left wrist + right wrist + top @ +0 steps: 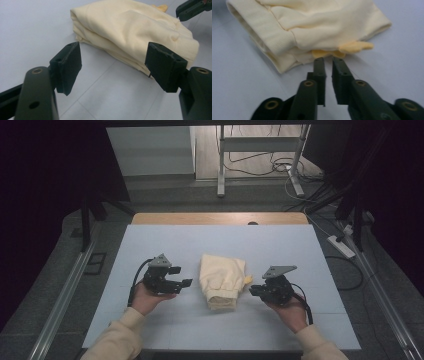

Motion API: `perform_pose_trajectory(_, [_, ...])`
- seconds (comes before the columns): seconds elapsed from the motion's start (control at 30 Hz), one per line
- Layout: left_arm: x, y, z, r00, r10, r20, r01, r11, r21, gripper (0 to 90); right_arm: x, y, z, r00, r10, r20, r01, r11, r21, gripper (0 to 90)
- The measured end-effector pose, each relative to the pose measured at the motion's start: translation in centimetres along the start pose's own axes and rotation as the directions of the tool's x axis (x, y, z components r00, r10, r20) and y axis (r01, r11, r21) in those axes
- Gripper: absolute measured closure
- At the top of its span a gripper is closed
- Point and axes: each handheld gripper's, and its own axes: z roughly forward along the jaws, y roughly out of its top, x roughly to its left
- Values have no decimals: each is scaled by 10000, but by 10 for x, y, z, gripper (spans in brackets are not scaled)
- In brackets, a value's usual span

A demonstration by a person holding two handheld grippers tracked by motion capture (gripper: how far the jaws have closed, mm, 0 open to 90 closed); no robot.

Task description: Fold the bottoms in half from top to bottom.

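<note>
A folded cream garment lies in the middle of the pale mat, its ribbed hem toward the person. The garment sits just beyond my left gripper, whose jaws stand wide apart with nothing between them. In the high view the left gripper is a short way left of the cloth. My right gripper is just right of the garment. The right gripper has its jaws nearly together, a thin gap left, holding nothing. Its tips point at a yellow scrap poking out from under the fold.
The pale mat covers a wooden table whose far edge shows bare. Beyond the table stand metal frame legs, loose cables and a power strip on the floor. The right gripper's tip shows past the garment.
</note>
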Motion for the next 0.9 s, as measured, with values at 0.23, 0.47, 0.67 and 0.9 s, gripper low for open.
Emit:
perform_pose_trajectory(0.23, [-6,-11,-10,10000,64,-24,-64,10000,42,289,-8,-15,-9,9980,597,215,-595,9982,-68,539])
perform_pose_trajectory(0.47, [-8,-21,-18,10000,-2,-23,3,9999,169,282,-12,-26,-17,9974,500,520,-499,9987,-31,454])
perform_pose_trajectory(0.67, [-8,-32,-25,9997,-217,-100,220,9994,253,276,-15,-34,-24,9960,146,884,-165,9997,204,392])
perform_pose_trajectory(0.9, [-9,-42,-30,9994,-194,-272,206,9989,431,272,-22,-46,-39,9933,296,1114,-289,9996,-75,371])
